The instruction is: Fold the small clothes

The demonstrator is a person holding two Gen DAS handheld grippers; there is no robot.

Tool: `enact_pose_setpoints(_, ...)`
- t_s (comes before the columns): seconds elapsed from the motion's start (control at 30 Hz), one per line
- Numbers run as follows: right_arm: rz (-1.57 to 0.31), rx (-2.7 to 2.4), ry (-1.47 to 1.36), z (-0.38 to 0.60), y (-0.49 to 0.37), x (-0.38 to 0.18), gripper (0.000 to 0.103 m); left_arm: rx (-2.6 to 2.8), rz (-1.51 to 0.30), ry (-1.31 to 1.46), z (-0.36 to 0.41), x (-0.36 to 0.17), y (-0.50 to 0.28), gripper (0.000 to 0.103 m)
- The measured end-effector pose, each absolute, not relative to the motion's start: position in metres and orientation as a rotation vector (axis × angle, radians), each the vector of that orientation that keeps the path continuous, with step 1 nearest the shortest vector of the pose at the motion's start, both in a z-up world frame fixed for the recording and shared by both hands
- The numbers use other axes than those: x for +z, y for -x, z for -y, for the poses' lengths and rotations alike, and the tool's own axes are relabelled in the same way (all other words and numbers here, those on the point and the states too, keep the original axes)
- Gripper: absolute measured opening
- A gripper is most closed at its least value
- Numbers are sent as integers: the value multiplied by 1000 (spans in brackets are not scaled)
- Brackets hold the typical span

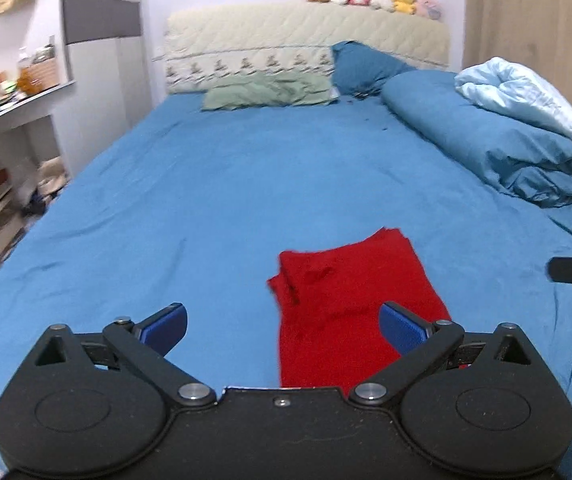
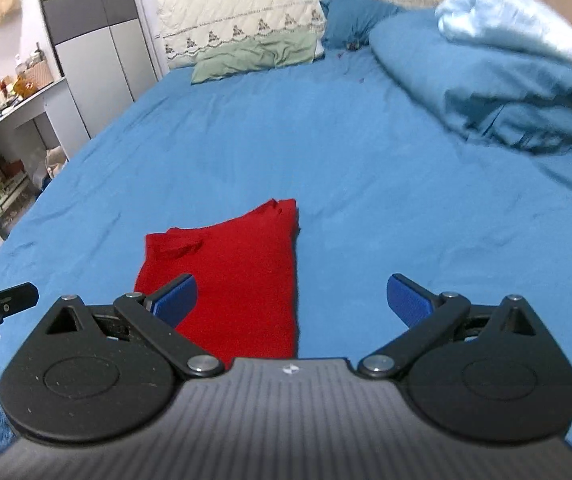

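A red garment lies folded into a long strip on the blue bed sheet, near the bed's front edge. It also shows in the right wrist view. My left gripper is open and empty, above the garment's near left part; its right pad is over the cloth. My right gripper is open and empty, above the garment's near right edge; its left pad is over the cloth. Each gripper shows at the edge of the other's view.
A rolled blue duvet with a pale blue blanket lies along the bed's right side. A green pillow and a blue pillow rest at the headboard. Shelves and a wardrobe stand to the left.
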State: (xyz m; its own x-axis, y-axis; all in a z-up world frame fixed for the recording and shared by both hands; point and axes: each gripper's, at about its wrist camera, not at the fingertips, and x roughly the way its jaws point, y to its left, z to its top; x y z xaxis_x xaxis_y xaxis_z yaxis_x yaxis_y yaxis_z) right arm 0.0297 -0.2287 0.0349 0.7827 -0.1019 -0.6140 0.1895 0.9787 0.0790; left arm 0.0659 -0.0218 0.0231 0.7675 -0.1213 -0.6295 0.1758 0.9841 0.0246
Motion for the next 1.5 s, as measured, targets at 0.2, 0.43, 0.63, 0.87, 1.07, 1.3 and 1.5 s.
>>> enact_pose_setpoints(0.2, -696, -193, -68, 200, 17, 57, 103, -129, -718, -42, 2, 31, -28, 103)
enact_pose_setpoints(0.43, -769, -211, -56, 179, 47, 36, 103, -126, -744, -97, 3, 18, 4, 103)
enact_pose_setpoints(0.63, -805, -201, -54, 169, 62, 20, 103, -139, -738, -71, 6, 14, 12, 103)
enact_pose_setpoints(0.87, -800, -207, -45, 166, 68, 20, 103, -129, -702, -86, 10, 19, 18, 103)
enact_pose_setpoints(1.07, -792, -204, -42, 166, 69, 21, 103, -116, -670, -103, 10, 24, 21, 103)
enact_pose_setpoints(1.3, -793, -203, -42, 165, 69, 21, 103, -110, -658, -109, 11, 26, 22, 103)
enact_pose_setpoints(1.5, -795, -205, -43, 164, 70, 21, 103, -109, -657, -114, 11, 25, 22, 103)
